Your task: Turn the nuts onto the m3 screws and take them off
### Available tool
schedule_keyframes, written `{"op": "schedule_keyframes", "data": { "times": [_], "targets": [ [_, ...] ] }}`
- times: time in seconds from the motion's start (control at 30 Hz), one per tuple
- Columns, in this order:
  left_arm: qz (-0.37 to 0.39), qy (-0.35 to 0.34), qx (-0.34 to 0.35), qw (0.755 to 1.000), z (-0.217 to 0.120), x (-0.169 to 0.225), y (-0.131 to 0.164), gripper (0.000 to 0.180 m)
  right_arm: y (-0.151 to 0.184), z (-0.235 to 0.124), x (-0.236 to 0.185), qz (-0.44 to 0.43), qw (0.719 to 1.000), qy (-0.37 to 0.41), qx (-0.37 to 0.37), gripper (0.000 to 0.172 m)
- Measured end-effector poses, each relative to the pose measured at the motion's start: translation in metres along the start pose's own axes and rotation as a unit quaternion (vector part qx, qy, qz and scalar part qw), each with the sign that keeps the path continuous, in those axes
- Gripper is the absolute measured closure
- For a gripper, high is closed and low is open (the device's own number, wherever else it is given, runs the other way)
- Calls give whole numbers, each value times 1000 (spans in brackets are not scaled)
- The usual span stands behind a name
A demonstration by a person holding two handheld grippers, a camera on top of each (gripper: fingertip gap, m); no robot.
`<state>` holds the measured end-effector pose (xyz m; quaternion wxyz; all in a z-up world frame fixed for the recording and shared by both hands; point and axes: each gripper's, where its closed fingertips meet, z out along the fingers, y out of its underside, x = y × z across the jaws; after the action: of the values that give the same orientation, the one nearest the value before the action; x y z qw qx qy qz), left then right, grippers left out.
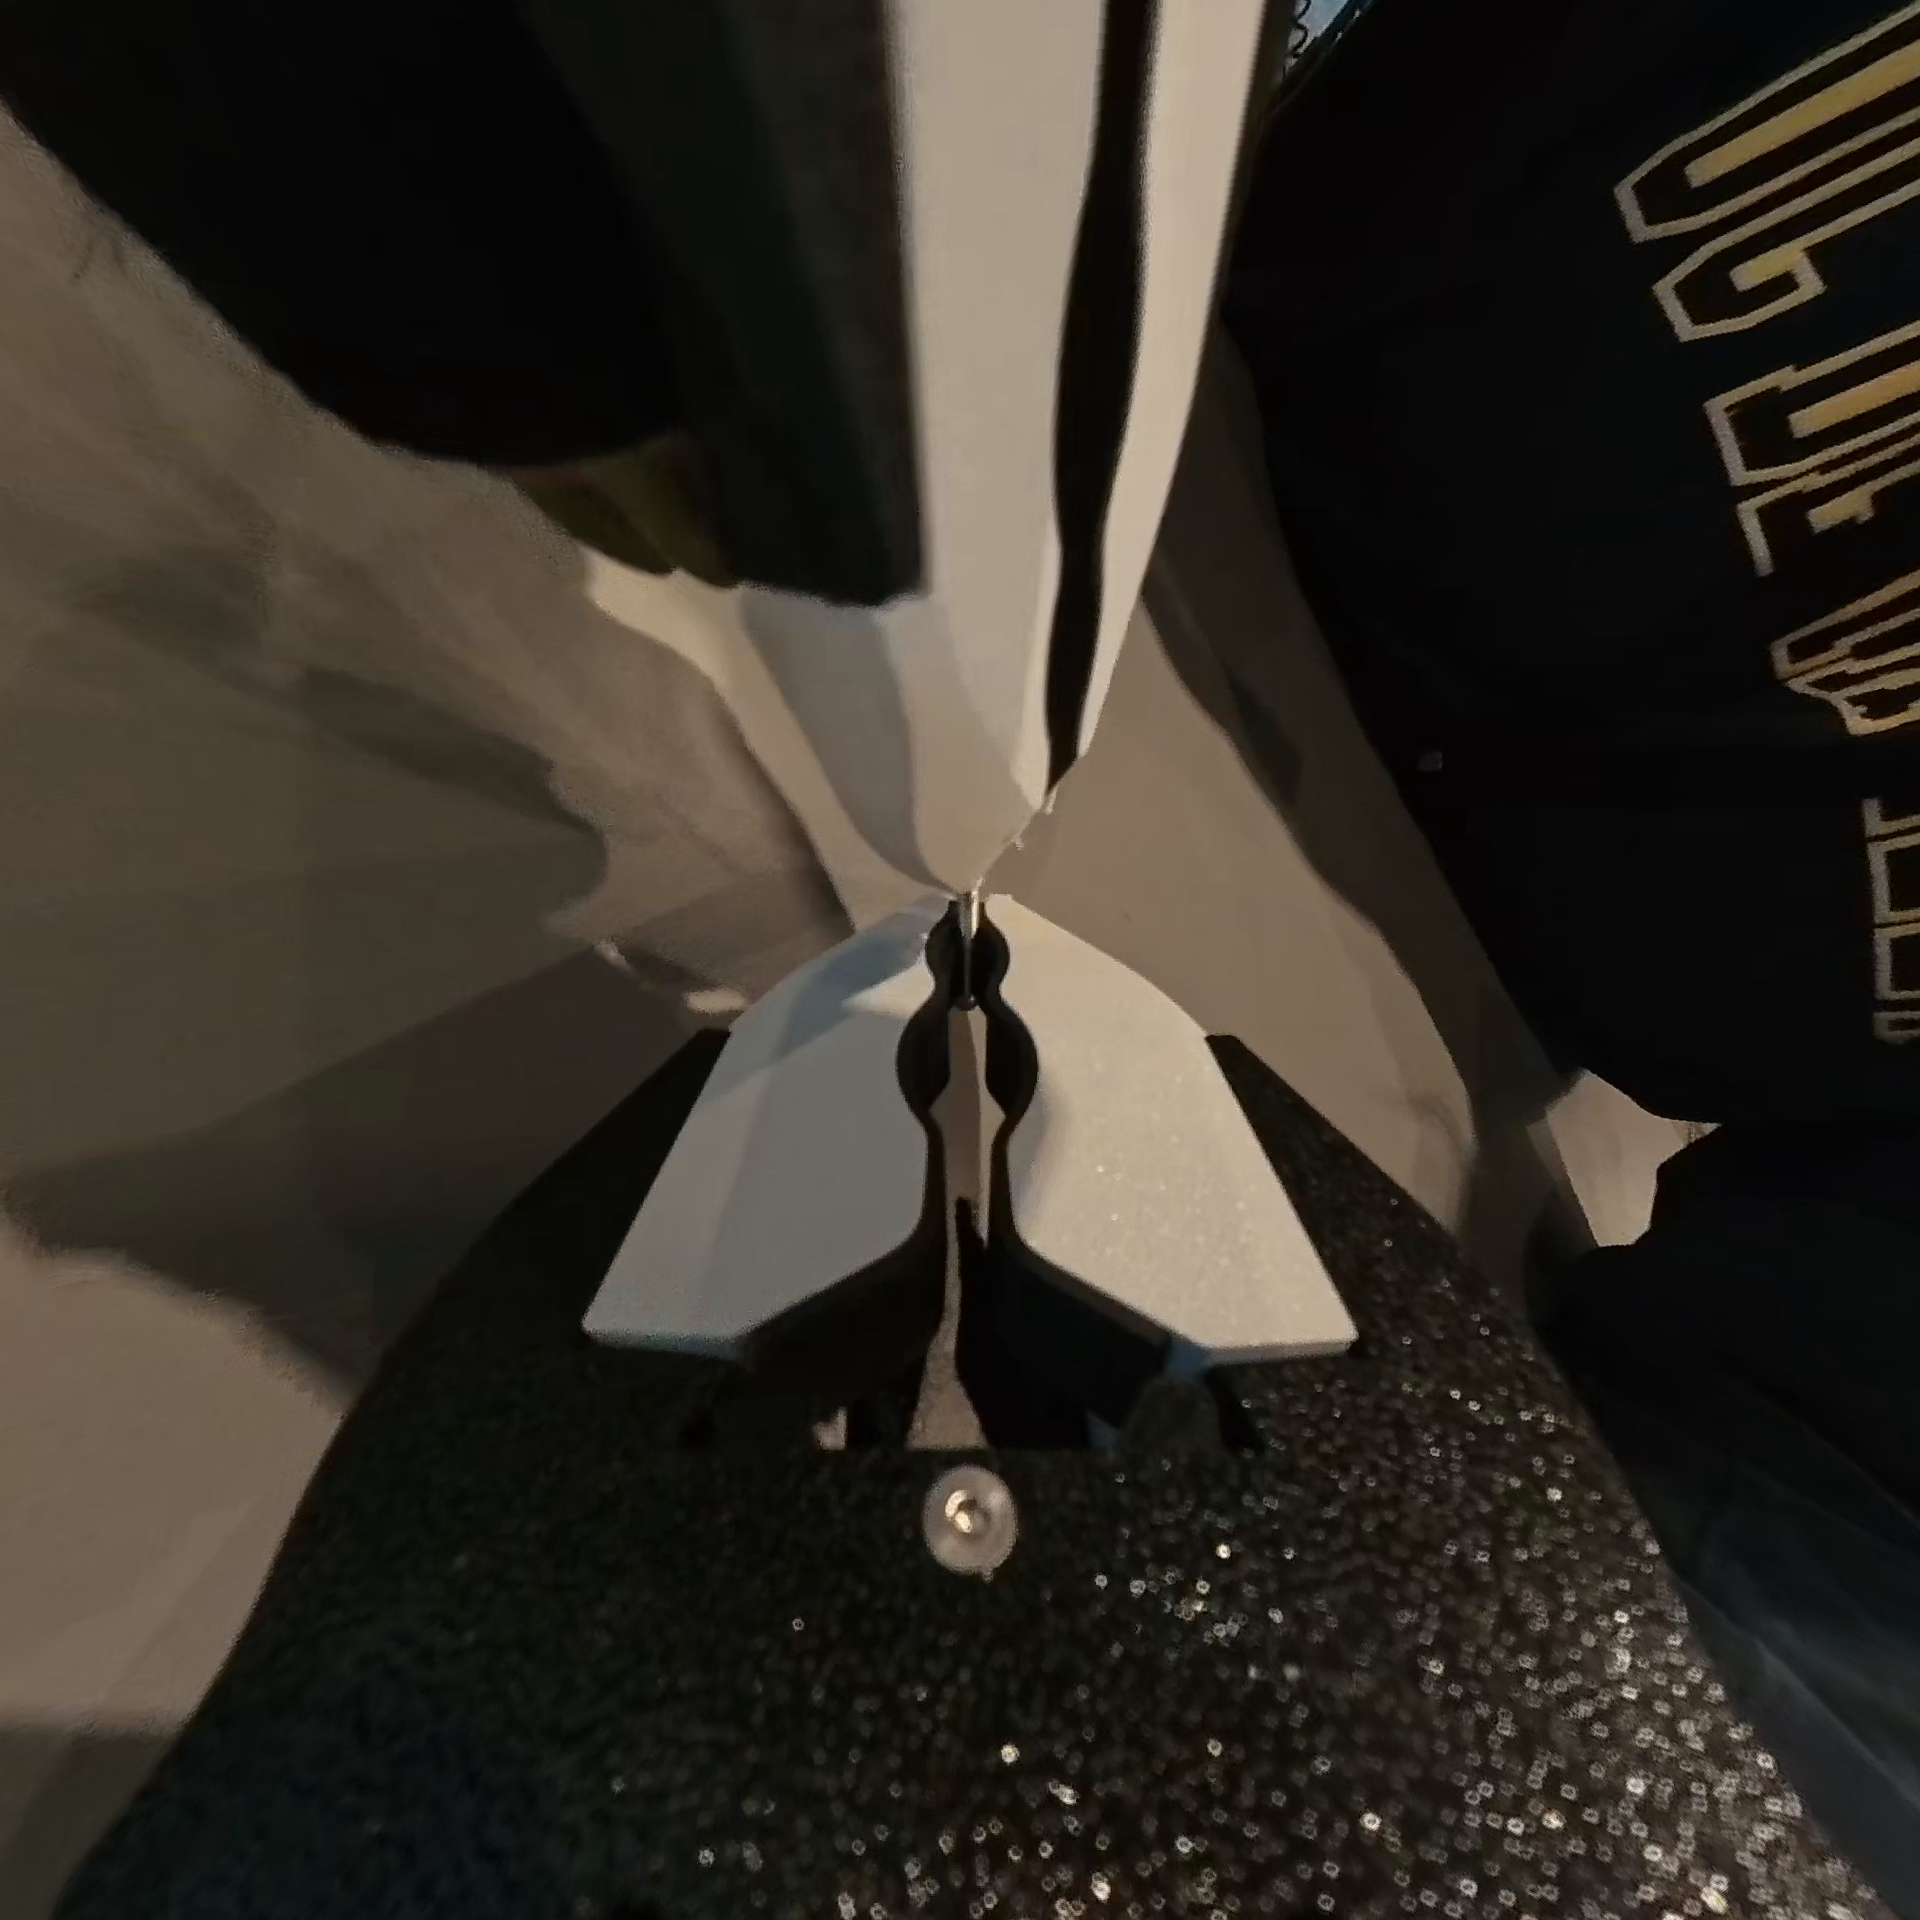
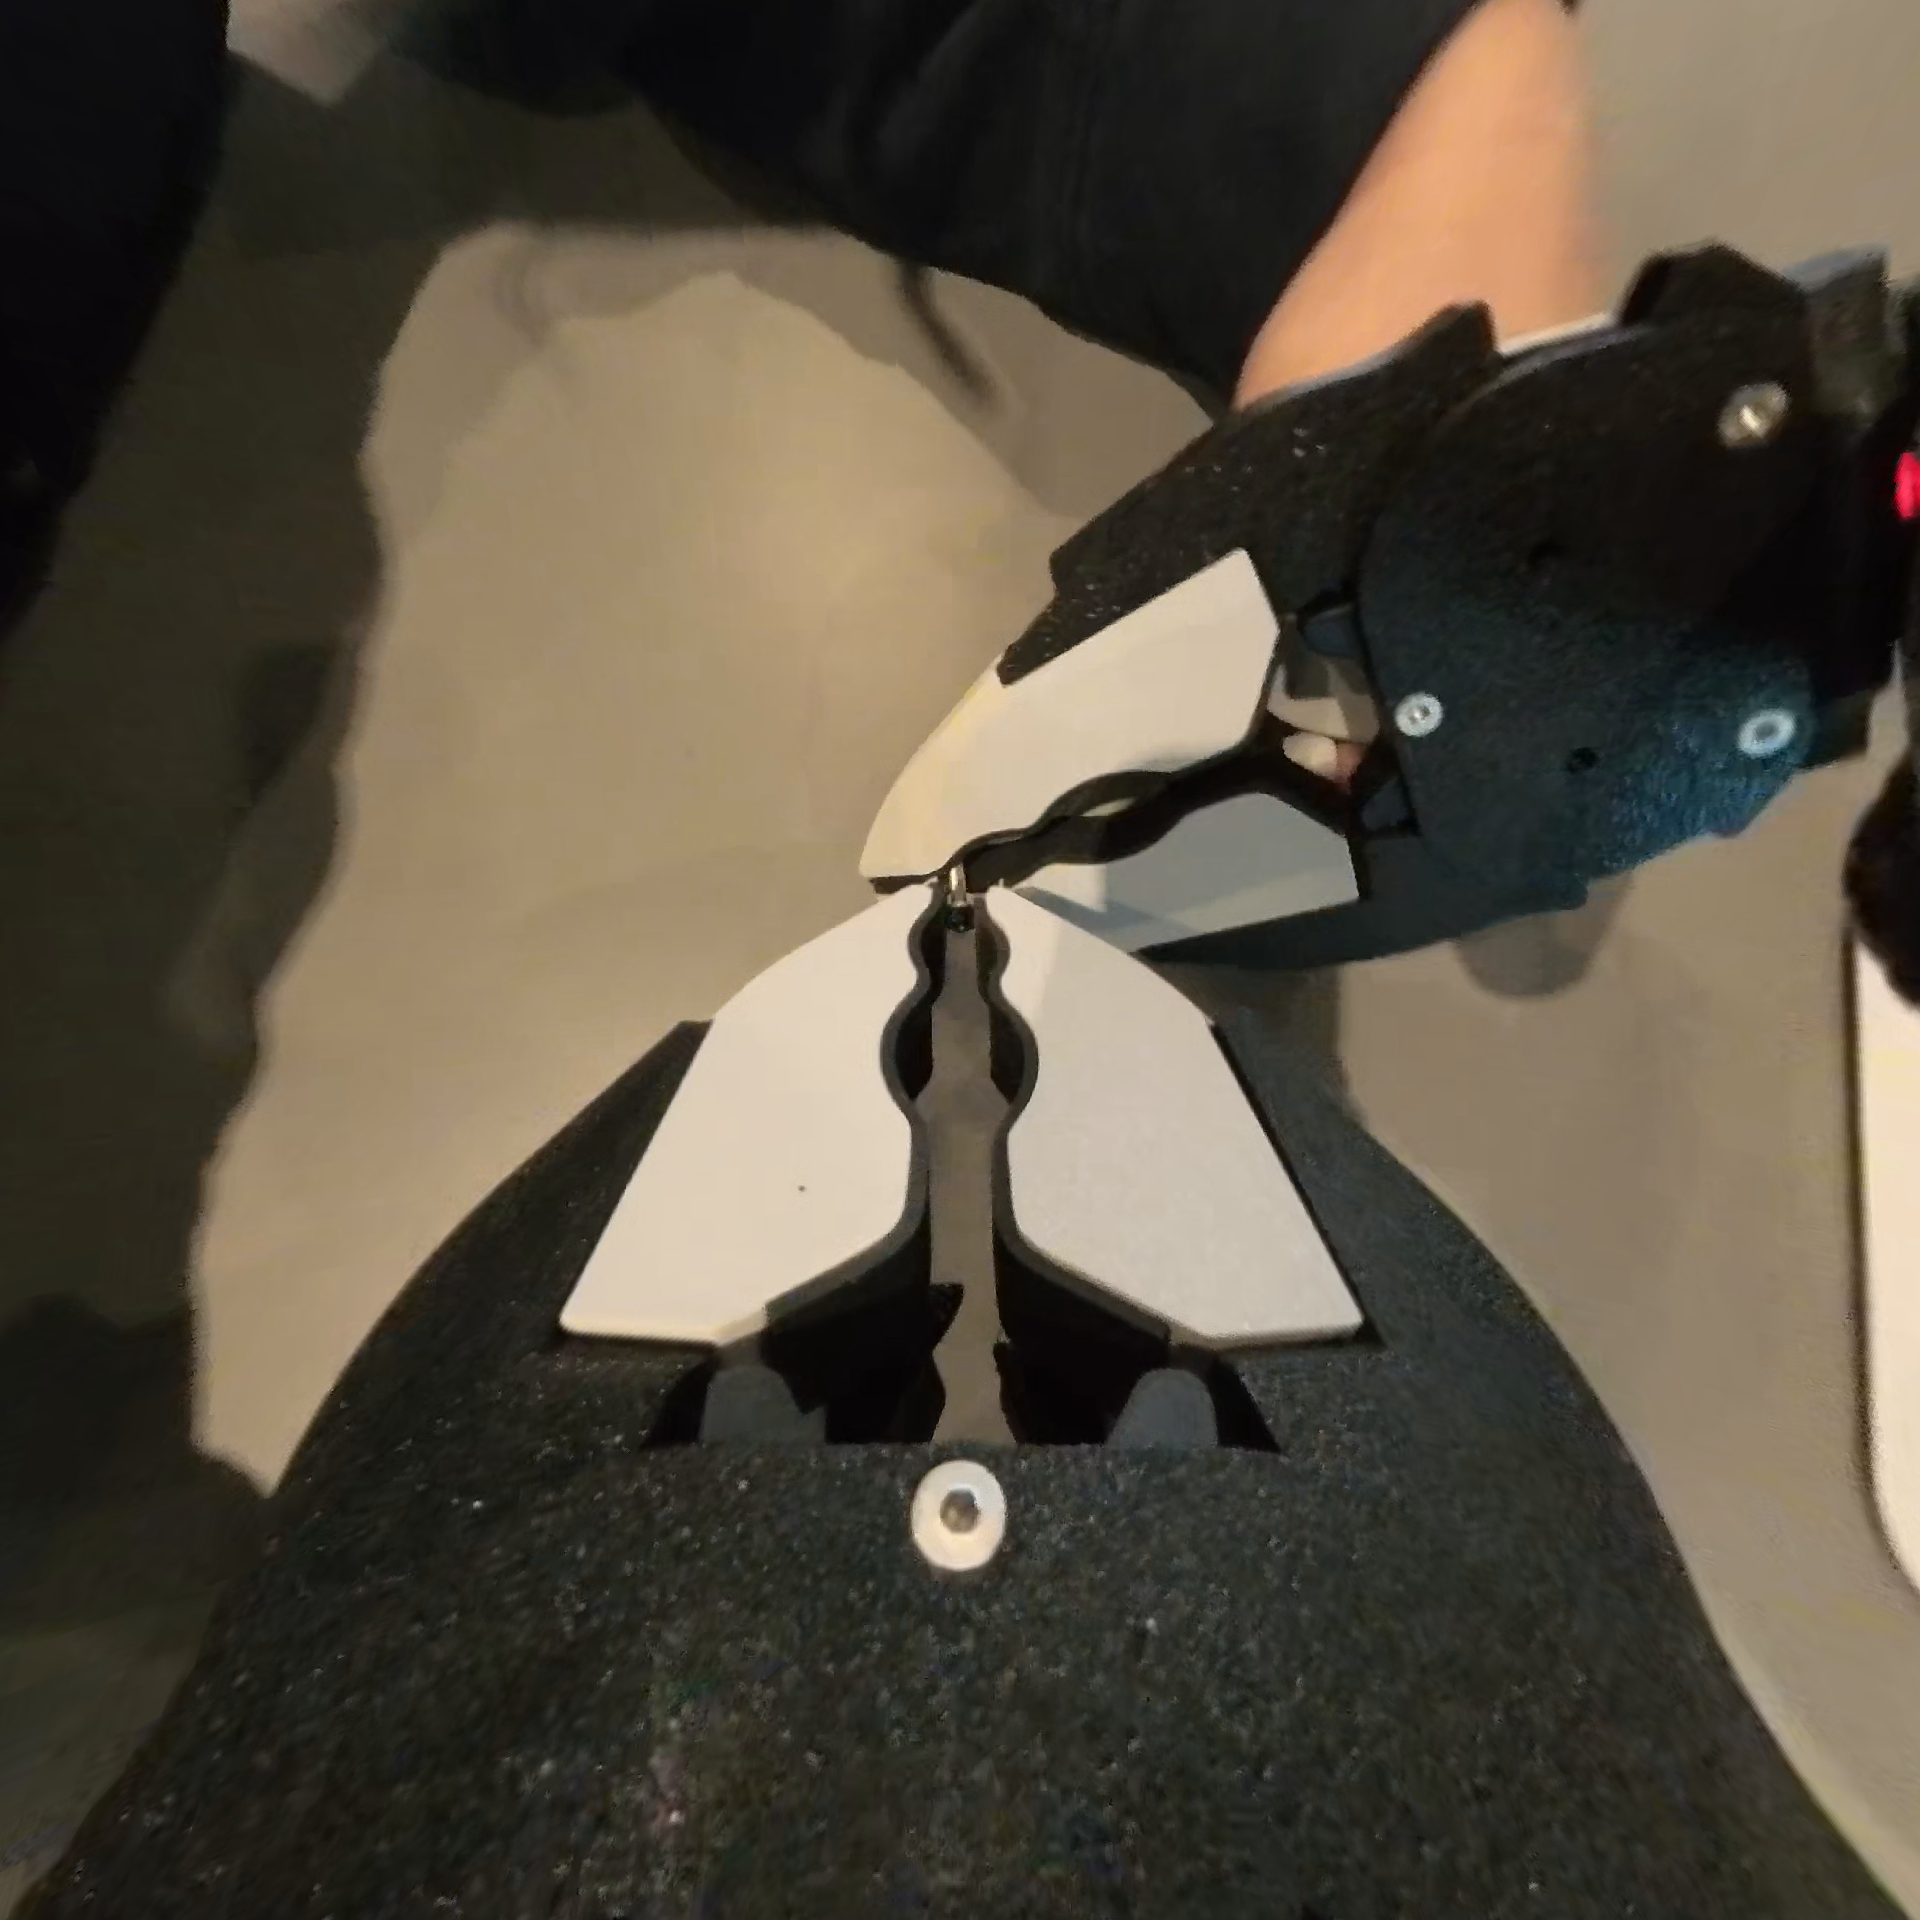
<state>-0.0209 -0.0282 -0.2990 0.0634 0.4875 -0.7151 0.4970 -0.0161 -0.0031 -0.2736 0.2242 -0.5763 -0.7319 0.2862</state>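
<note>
Above the beige surface (image 2: pixel 623 623), the left gripper (image 1: pixel 968 940) jaws pinch a screw (image 1: pixel 968 935); the right gripper (image 2: pixel 956 909) jaws grip its nut (image 2: pixel 954 885).

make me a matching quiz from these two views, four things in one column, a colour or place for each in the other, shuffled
Things:
1. screw
2. sweatshirt
3. table
4. left gripper

Descriptions:
a. beige surface under both grippers
b. thin and silver, where the two sets of fingertips meet
c. reaches in from the upper right of the right wrist view
d. black with gold lettering, at the right of the left wrist view

Pairs: 1-b, 2-d, 3-a, 4-c
</note>
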Motion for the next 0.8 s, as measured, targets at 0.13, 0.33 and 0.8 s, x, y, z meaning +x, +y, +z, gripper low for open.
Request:
{"op": "schedule_keyframes", "data": {
  "times": [0.13,0.33,0.8],
  "targets": [
    [1,-4,-4,1000,1,-1,1,180,0,1,1,120,991,51,30,167],
    [-1,-7,-6,1000,1,-2,1,180,-1,3,9,346,921,173,42,166],
    [4,-4,3,1000,1,0,-1,180,-12,-3,1,252,953,111,128,144]
  ]
}}
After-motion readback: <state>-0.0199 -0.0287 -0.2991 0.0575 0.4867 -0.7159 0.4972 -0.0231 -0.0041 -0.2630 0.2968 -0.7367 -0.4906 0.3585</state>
